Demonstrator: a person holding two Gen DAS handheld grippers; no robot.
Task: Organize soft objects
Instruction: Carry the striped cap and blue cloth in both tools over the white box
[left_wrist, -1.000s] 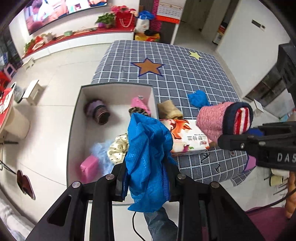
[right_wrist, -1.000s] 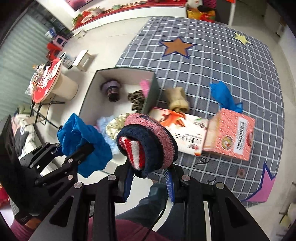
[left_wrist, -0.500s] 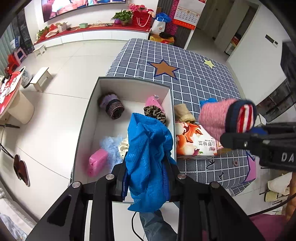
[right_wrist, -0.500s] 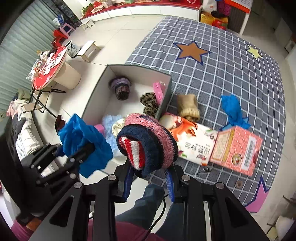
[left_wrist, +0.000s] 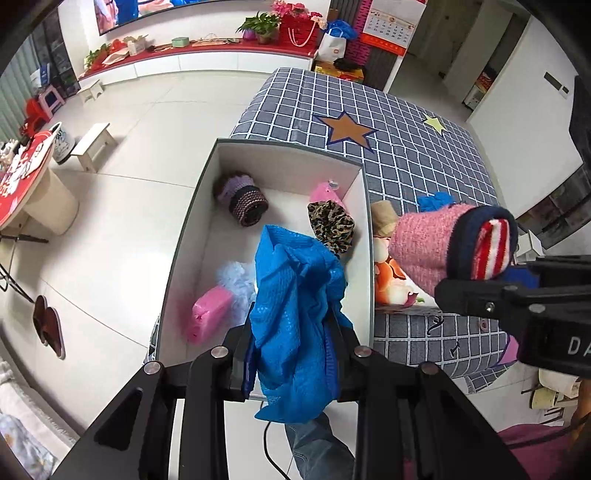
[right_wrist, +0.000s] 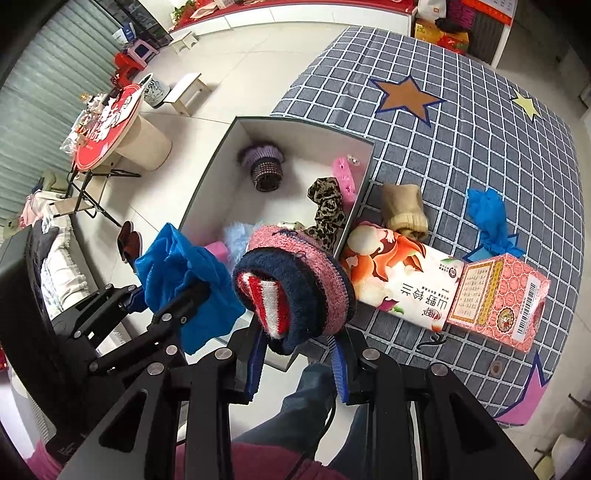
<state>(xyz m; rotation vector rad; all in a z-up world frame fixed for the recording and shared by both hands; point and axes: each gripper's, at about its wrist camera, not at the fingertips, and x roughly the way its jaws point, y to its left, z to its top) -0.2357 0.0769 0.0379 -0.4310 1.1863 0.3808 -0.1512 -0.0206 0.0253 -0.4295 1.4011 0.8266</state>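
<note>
The left hand-held gripper (left_wrist: 295, 354) pinches a blue cloth (left_wrist: 295, 314) above the near end of the white box (left_wrist: 184, 236). The right hand-held gripper (right_wrist: 299, 365) pinches a rolled pink knit hat (right_wrist: 295, 284) just right of it, over the box's right wall, near the tissue pack (right_wrist: 406, 280) on the table (right_wrist: 461, 147).

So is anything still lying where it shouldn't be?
Yes. A tan knit sock and a blue cloth lie loose on the checked tablecloth, outside the white box holding the other soft things. Nothing looks spilled or broken.
</note>
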